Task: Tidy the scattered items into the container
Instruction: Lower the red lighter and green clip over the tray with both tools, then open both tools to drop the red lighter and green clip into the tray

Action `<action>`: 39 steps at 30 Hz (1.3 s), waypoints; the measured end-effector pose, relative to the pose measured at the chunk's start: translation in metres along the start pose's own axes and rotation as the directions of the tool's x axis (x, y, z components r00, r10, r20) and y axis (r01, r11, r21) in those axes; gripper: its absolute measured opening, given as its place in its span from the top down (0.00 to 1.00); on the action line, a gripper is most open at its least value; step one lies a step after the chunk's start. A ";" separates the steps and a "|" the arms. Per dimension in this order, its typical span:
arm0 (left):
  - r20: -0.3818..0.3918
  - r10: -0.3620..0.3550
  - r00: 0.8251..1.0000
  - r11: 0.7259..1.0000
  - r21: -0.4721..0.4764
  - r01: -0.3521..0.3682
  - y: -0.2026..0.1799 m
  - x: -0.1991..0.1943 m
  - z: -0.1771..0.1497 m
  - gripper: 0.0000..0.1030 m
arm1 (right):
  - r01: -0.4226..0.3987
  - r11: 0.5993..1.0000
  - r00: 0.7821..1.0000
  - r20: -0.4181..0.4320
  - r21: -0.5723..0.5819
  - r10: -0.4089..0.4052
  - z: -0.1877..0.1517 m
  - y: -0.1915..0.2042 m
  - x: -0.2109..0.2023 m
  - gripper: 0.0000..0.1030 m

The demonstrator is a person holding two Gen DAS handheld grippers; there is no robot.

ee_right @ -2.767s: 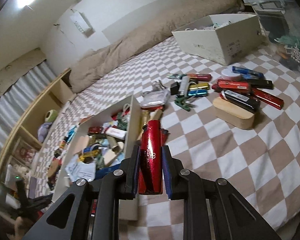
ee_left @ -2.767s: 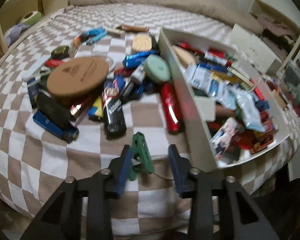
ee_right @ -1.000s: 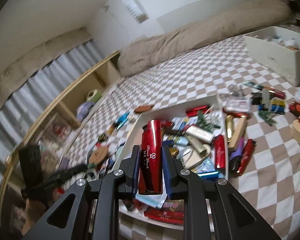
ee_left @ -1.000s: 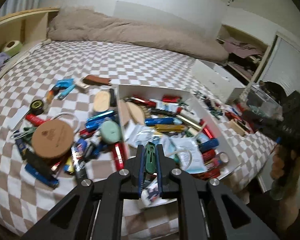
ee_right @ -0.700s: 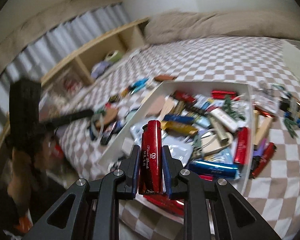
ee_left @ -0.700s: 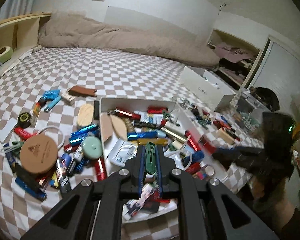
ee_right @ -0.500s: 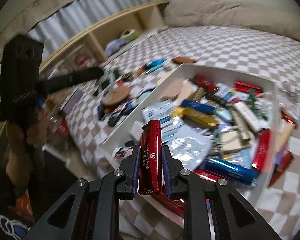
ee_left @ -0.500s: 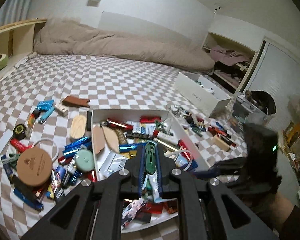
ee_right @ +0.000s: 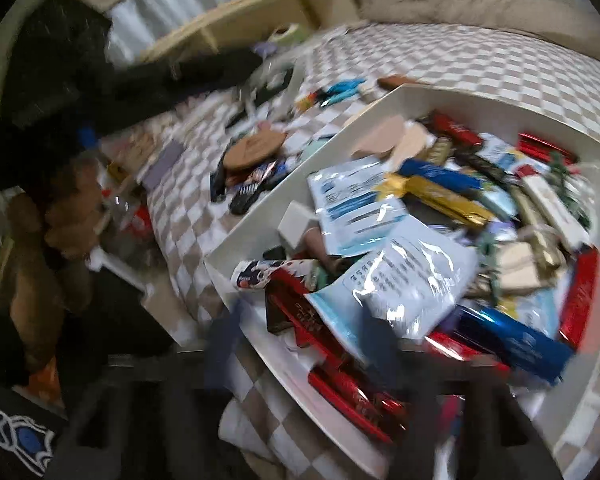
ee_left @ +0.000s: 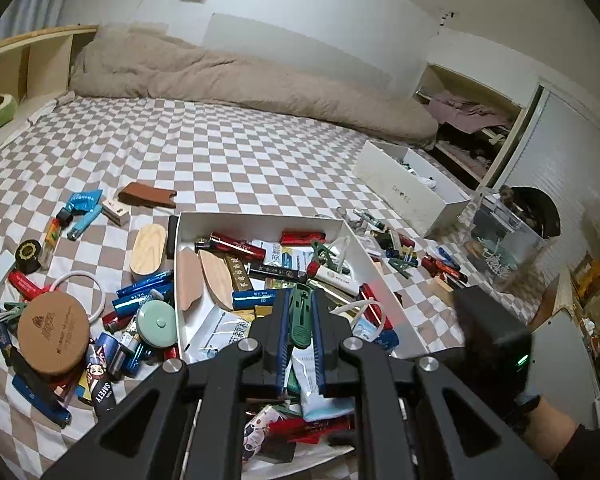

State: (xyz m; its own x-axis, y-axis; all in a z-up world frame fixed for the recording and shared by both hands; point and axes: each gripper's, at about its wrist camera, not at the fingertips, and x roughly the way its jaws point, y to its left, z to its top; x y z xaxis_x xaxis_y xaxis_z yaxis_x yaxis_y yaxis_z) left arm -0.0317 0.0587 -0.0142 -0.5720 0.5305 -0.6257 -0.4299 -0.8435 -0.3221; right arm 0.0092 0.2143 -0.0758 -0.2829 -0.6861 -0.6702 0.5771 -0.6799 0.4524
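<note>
My left gripper [ee_left: 301, 320] is shut on a green clothes peg [ee_left: 300, 312] and hangs over the near half of the white box [ee_left: 260, 218], which is crowded with tubes, packets and wooden pieces. In the blurred right wrist view my right gripper [ee_right: 300, 352] hovers over the box's near corner [ee_right: 236, 268]. Its jaws are opening wide and nothing sits between the pads. Red tubes [ee_right: 352, 396] lie in the box just under them. More items lie loose on the checked bed left of the box: a cork disc [ee_left: 54, 326], a mint round case [ee_left: 158, 324] and blue tubes [ee_left: 144, 292].
A wooden oval [ee_left: 148, 248] and a brown pouch [ee_left: 148, 196] lie beyond the pile. Small items [ee_left: 396, 248] are scattered right of the box, before a second white box [ee_left: 408, 196]. A rolled duvet [ee_left: 240, 80] lines the far side. A person's hand [ee_left: 540, 416] shows at the right.
The right gripper dipped toward the box and its jaws spread; the red tube it held is gone from between them. The left gripper kept the green peg above the box.
</note>
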 end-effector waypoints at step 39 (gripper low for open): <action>-0.140 0.212 0.967 0.976 -0.015 -0.216 0.031 0.122 0.046 0.00 | -0.077 0.987 0.983 0.178 0.143 0.051 -0.019 -0.036 -0.044 0.00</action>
State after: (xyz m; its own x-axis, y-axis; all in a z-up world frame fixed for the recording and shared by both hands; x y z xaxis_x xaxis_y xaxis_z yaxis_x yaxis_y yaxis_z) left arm -0.1471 0.1013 -0.0682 -0.5465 0.3225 -0.7729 -0.2854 -0.9394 -0.1901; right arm 0.0161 0.2738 -0.0737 -0.3852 -0.7551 -0.5306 0.4814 -0.6549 0.5826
